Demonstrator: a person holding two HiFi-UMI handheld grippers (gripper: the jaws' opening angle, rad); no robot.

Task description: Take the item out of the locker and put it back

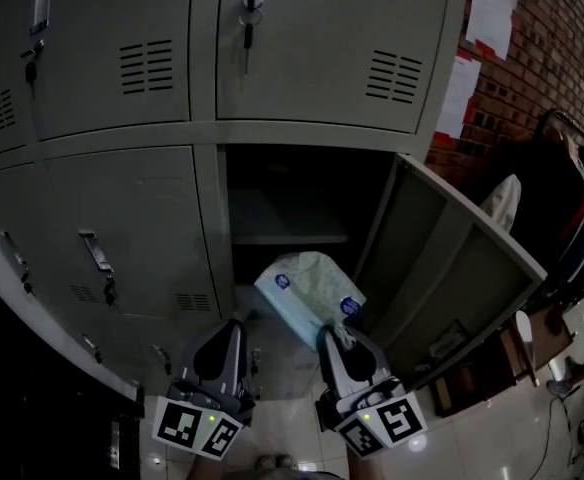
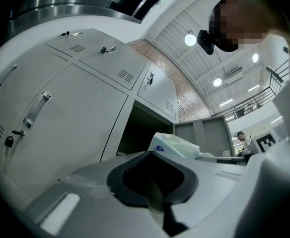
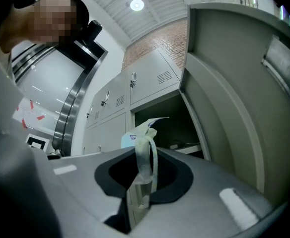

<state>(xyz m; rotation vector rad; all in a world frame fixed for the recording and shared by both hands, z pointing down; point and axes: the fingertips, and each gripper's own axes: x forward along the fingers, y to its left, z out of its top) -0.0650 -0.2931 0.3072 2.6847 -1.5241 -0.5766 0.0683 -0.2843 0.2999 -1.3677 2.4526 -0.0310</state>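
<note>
A soft white and pale green pack (image 1: 310, 298) hangs in front of the open lower locker (image 1: 292, 203), outside its mouth. My right gripper (image 1: 338, 340) is shut on the pack's thin plastic carry loop (image 3: 147, 162), which runs up from between the jaws of the right gripper (image 3: 138, 202) to the pack (image 3: 135, 137). My left gripper (image 1: 228, 356) sits to the left of the pack, apart from it. In the left gripper view, the left gripper (image 2: 158, 202) has its jaws together on nothing, and the pack (image 2: 177, 145) shows beyond them.
The locker door (image 1: 457, 258) is swung wide open to the right. A shelf (image 1: 290, 236) crosses the locker's inside. Closed lockers with handles and keys (image 1: 247, 28) fill the left and top. A brick wall, a clothes rack (image 1: 572, 198) and floor clutter lie to the right.
</note>
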